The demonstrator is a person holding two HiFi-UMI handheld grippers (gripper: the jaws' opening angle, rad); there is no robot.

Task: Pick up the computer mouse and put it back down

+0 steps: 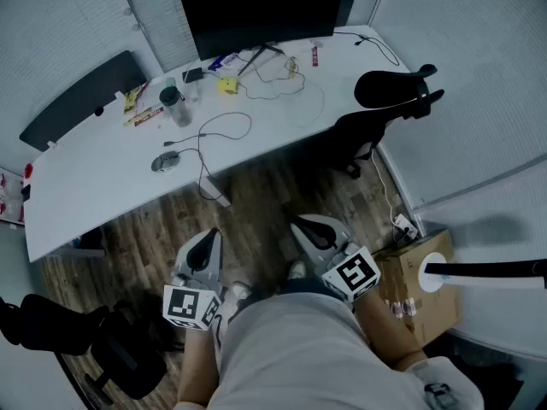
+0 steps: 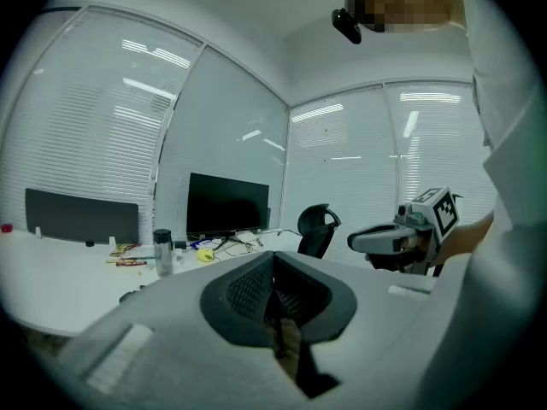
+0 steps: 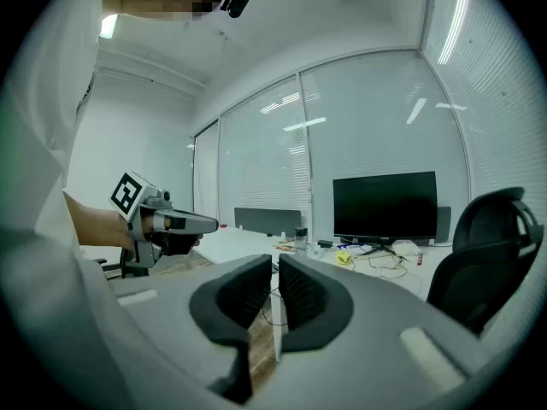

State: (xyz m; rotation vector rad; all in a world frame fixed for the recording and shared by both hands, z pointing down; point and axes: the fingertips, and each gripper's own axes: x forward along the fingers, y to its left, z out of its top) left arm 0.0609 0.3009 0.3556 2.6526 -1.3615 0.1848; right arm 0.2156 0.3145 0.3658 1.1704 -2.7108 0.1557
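The grey computer mouse (image 1: 165,161) lies on the white desk (image 1: 77,186) near its front edge, with its cable looping off to the right. In the left gripper view it is a small dark shape (image 2: 130,295) at the desk edge. Both grippers hang over the wooden floor, well short of the desk and the mouse. My left gripper (image 1: 209,237) (image 2: 273,259) is shut, pads touching, with nothing in it. My right gripper (image 1: 301,225) (image 3: 275,263) shows a narrow gap between its pads and is empty.
On the desk stand a black monitor (image 1: 261,11), a bottle (image 1: 173,105), a yellow item (image 1: 226,84) and loose cables. A black office chair (image 1: 385,101) stands at the desk's right end, a cardboard box (image 1: 423,289) on the floor right, another dark chair (image 1: 85,340) lower left.
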